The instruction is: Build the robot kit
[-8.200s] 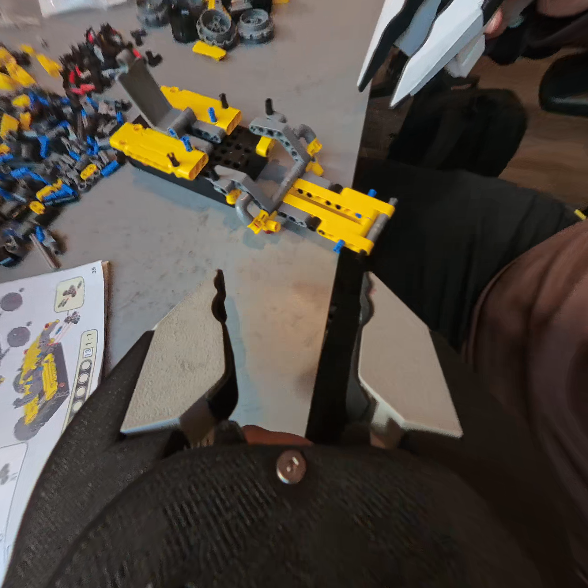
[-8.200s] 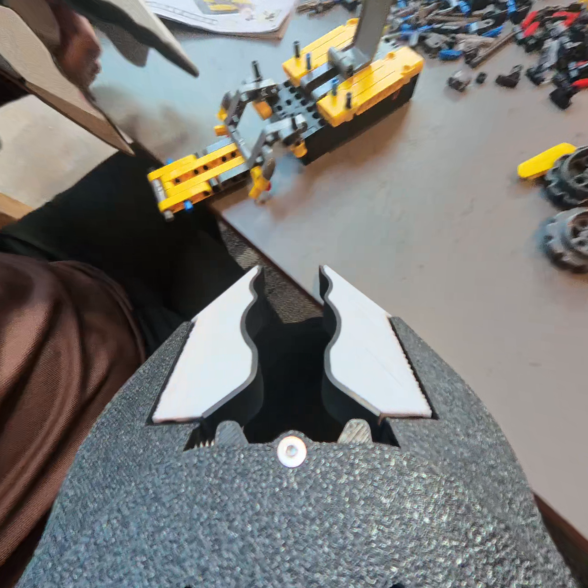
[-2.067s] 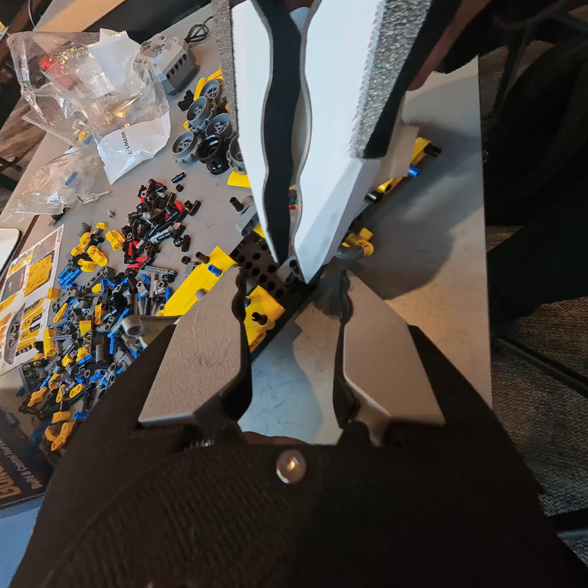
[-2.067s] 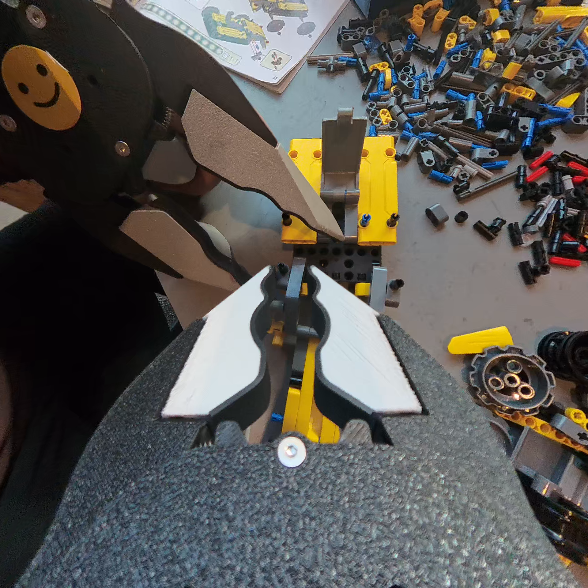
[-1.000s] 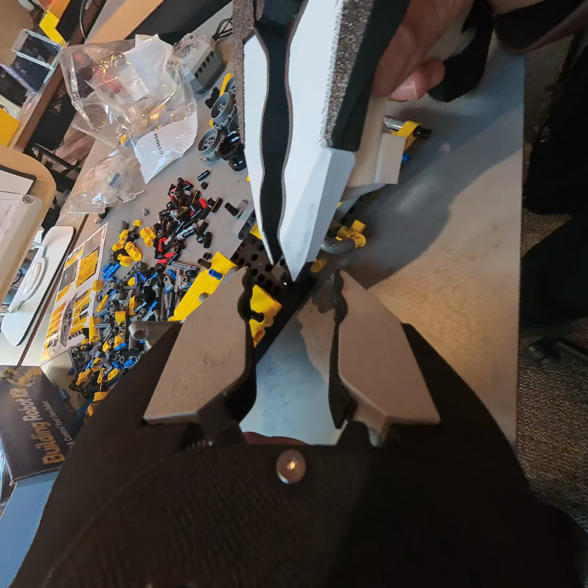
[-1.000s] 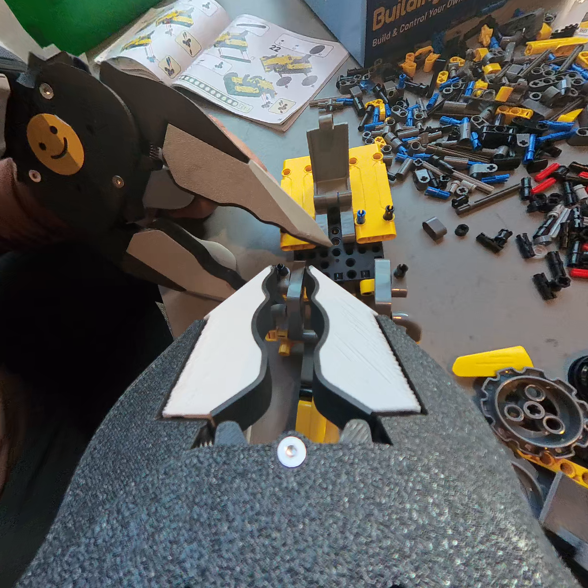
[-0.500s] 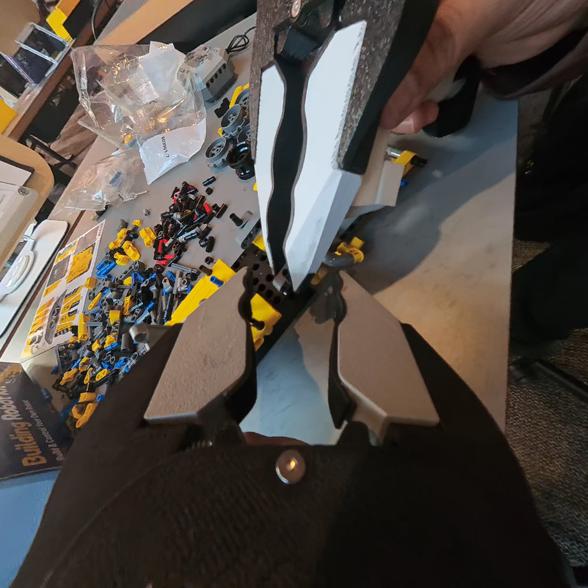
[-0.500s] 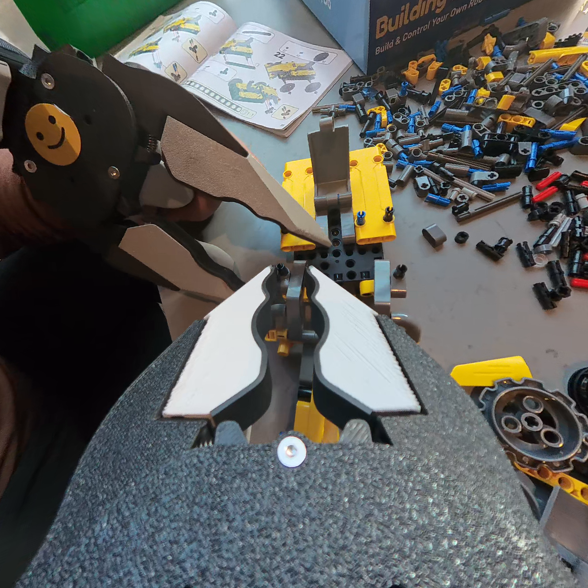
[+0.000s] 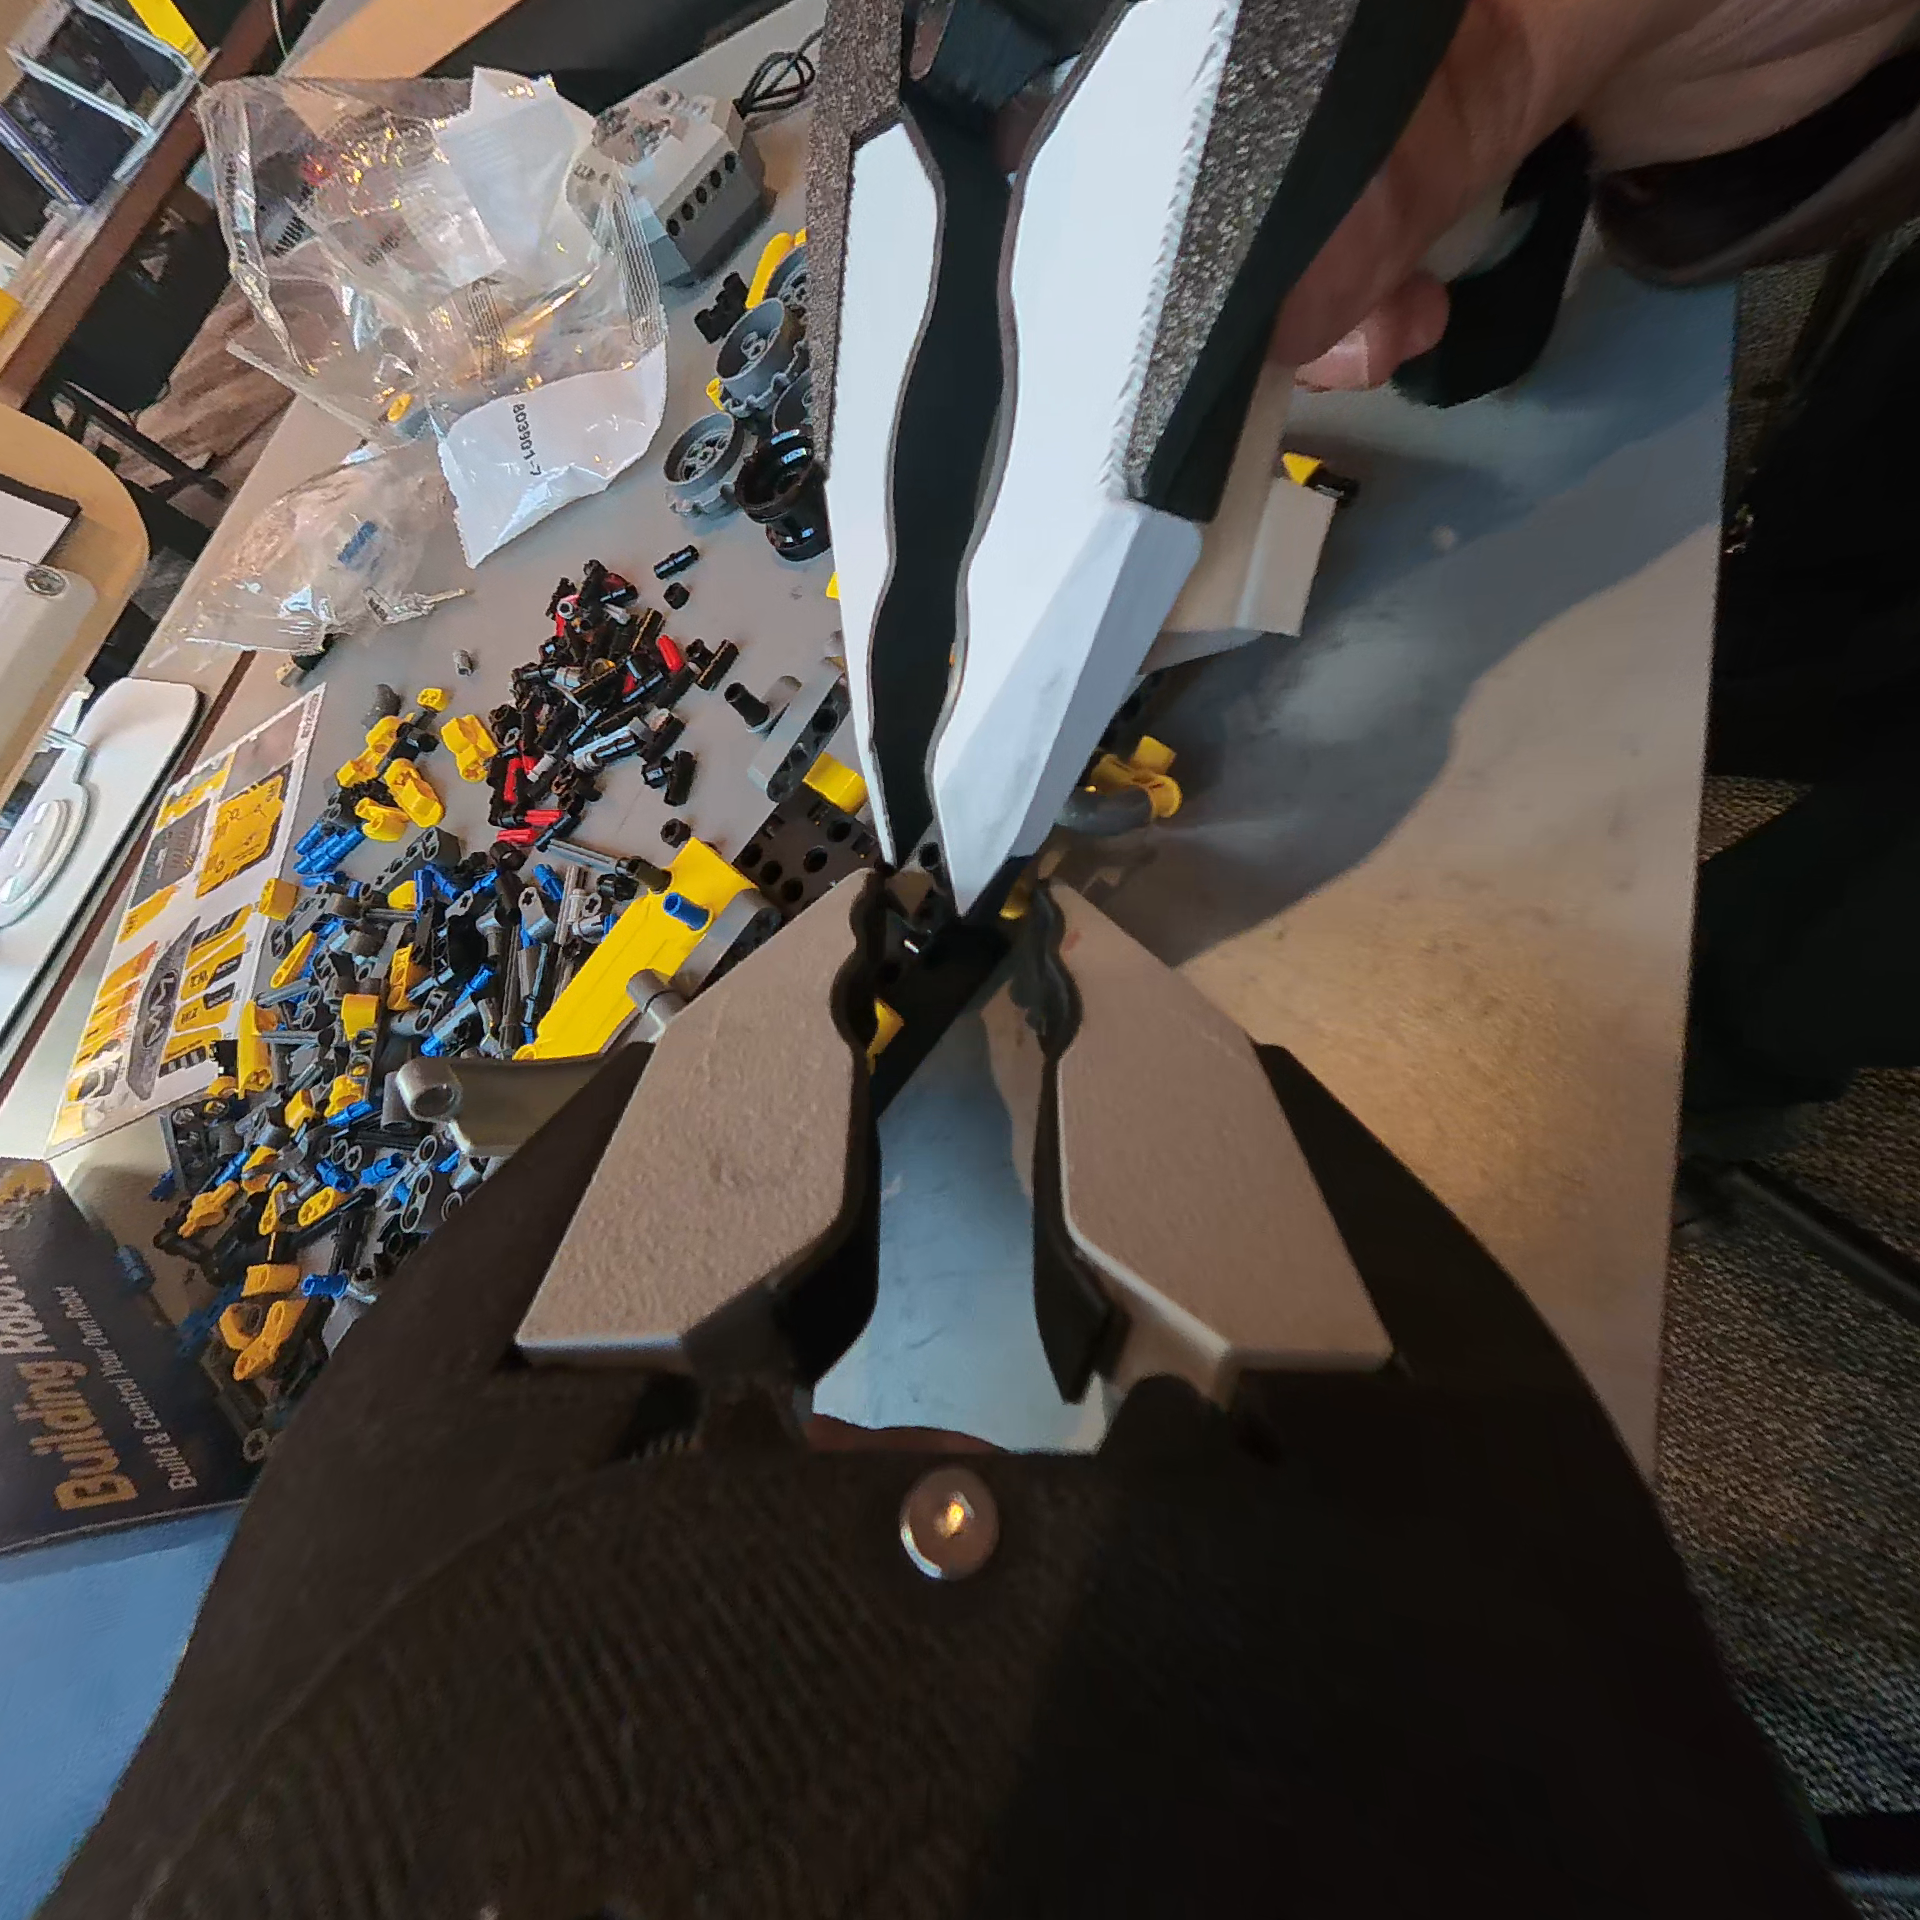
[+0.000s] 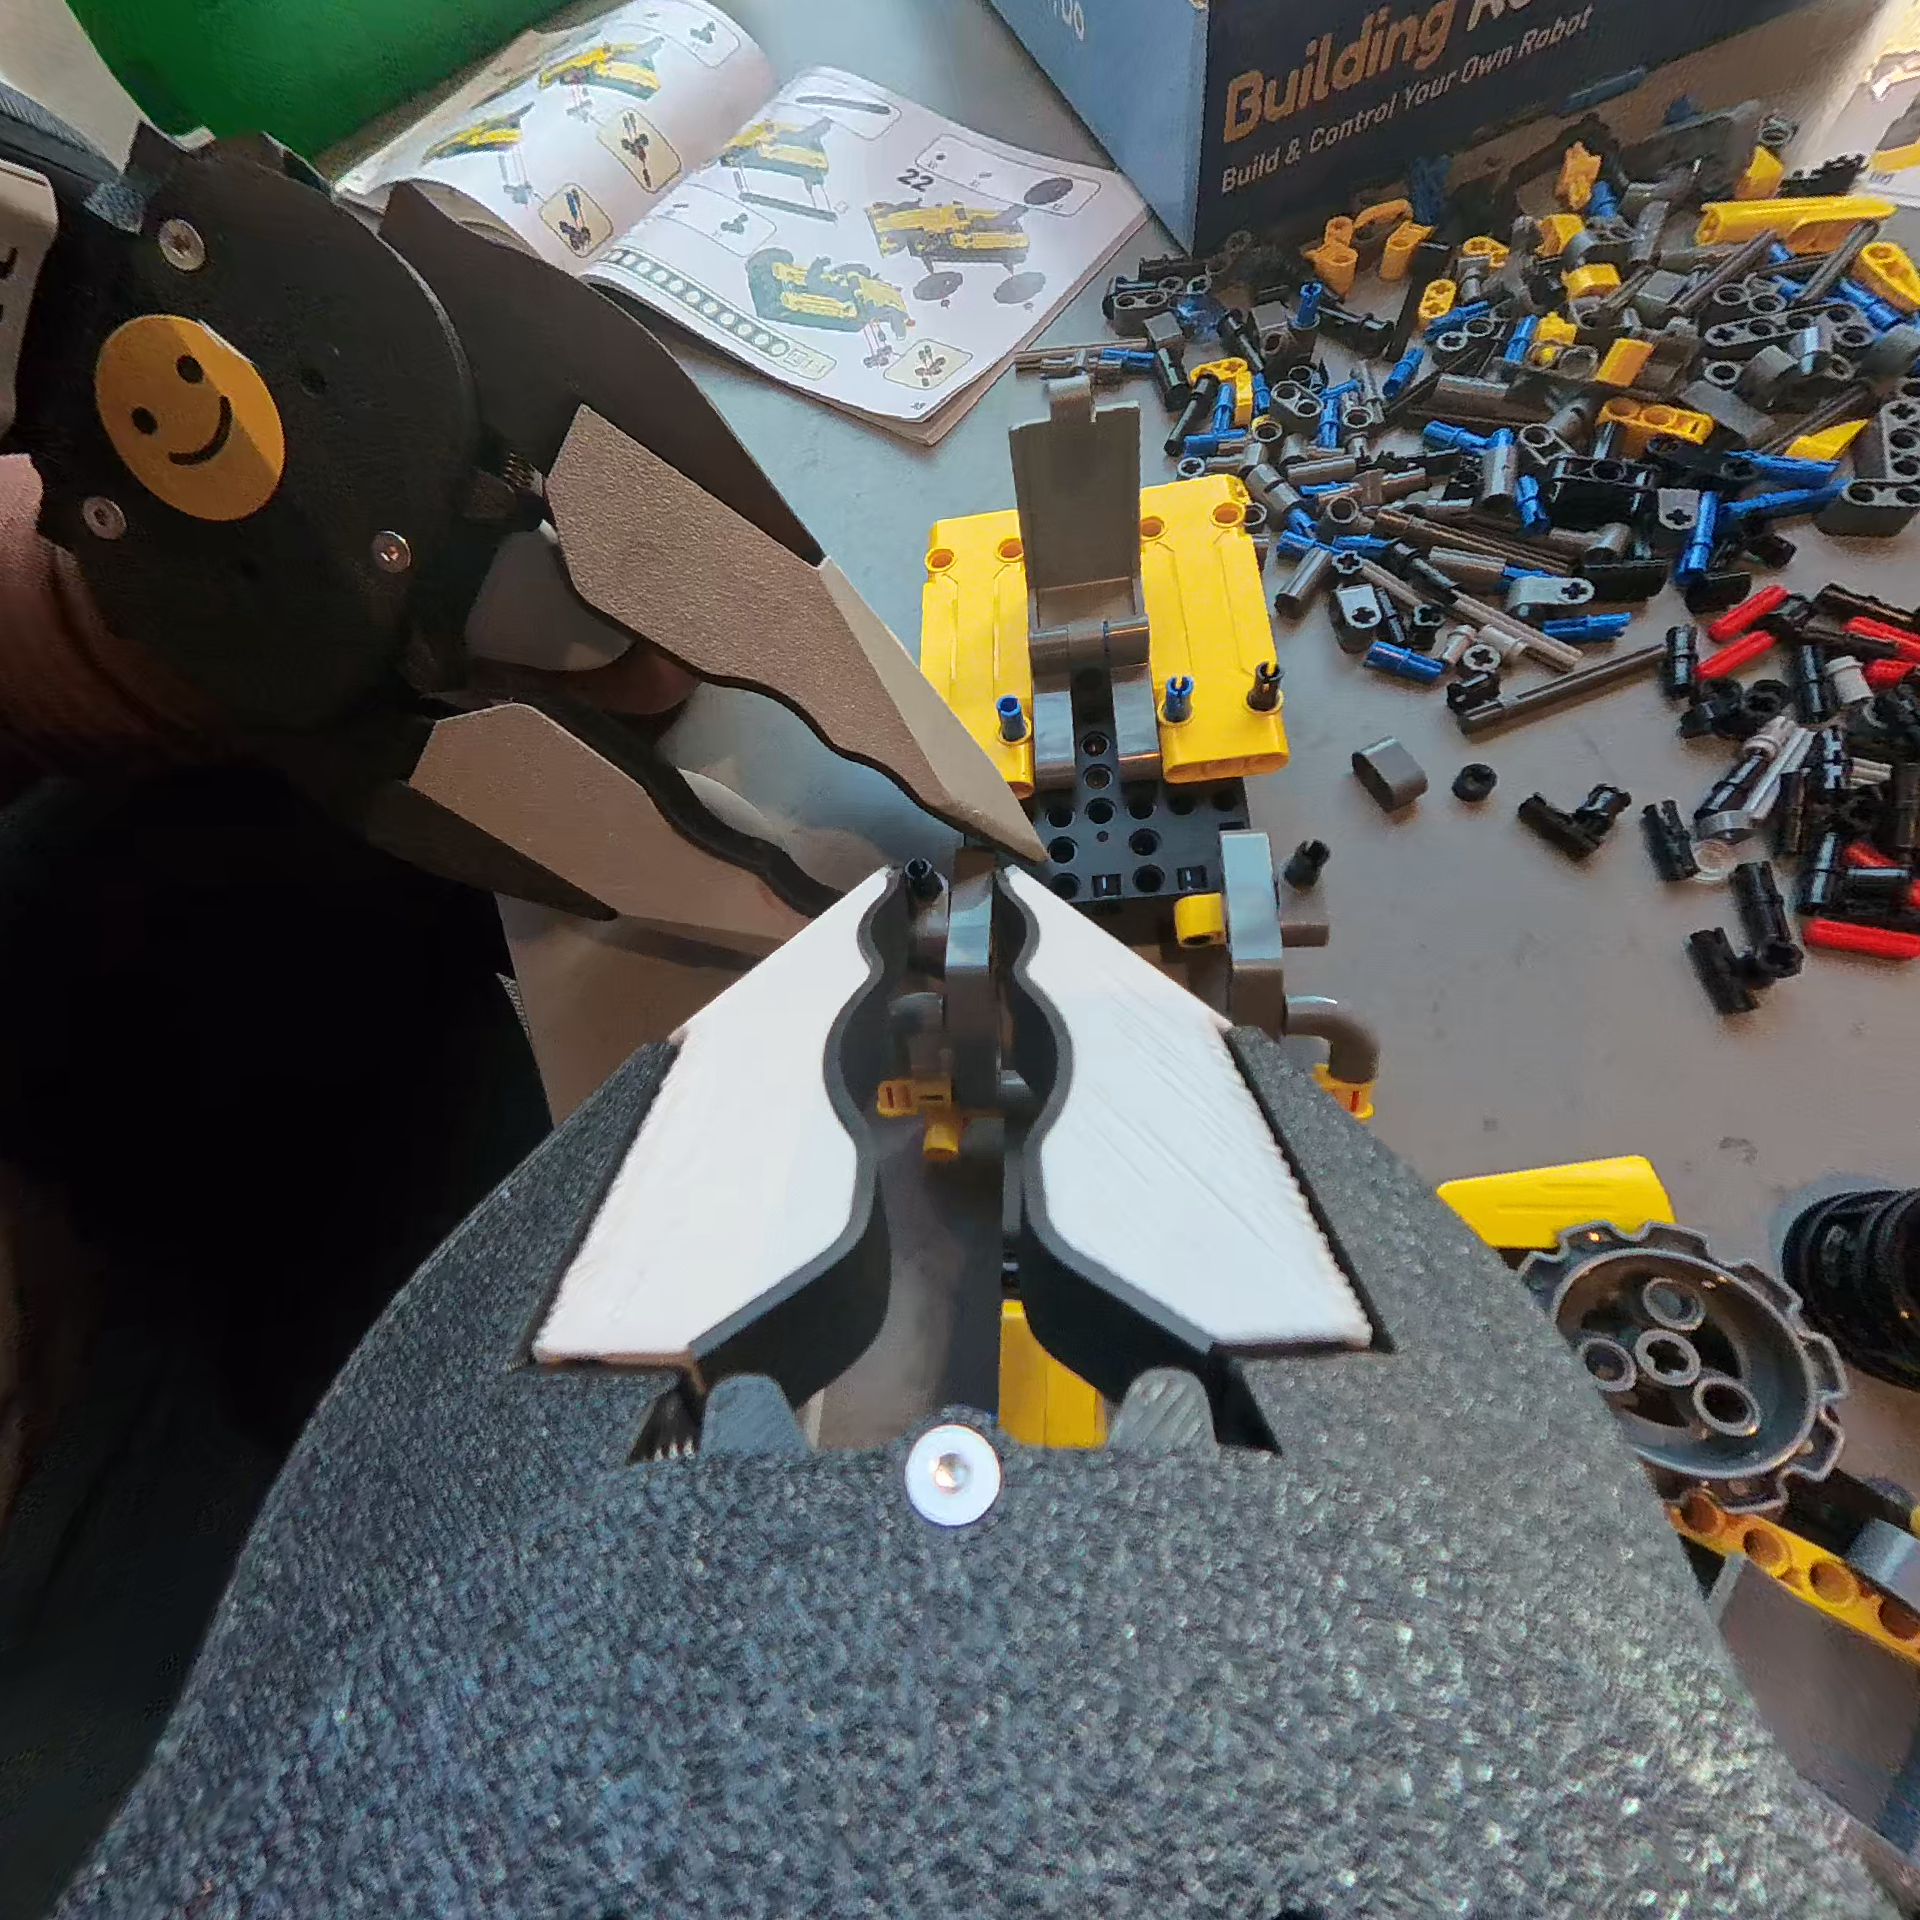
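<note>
A half-built yellow, black and grey brick model (image 10: 1216, 623) stands on the grey table, with an upright grey seat piece (image 10: 1075, 499). My right gripper (image 10: 948, 883) is shut on a dark grey beam (image 10: 971, 966) at the model's near end. It comes down from above in the left wrist view (image 9: 920, 862). My left gripper (image 9: 951, 909) is open, its tips either side of the model's black base corner, right by the right gripper's tips. Its grey fingers (image 10: 779, 665) reach in from the left, the upper tip on the black base. The model (image 9: 644, 945) is mostly hidden in the left wrist view.
A pile of loose small parts (image 10: 1558, 416) lies beyond the model. An open instruction booklet (image 10: 810, 208) and a dark blue box (image 10: 1455, 73) lie at the back. Wheels (image 10: 1683, 1361) and a yellow panel (image 10: 1558, 1195) are at the right. Plastic bags (image 9: 416, 229) lie far off. The table edge (image 9: 1683, 1039) is close. Both grippers' tips are close together, under 4 cm apart. About 7 cm separates my left fingertips from the upright grey seat piece (image 10: 1075, 499).
My left gripper's fingers have narrowed and moved closer to the model's corner. The right gripper stays shut on the grey beam; the model has hardly moved.
</note>
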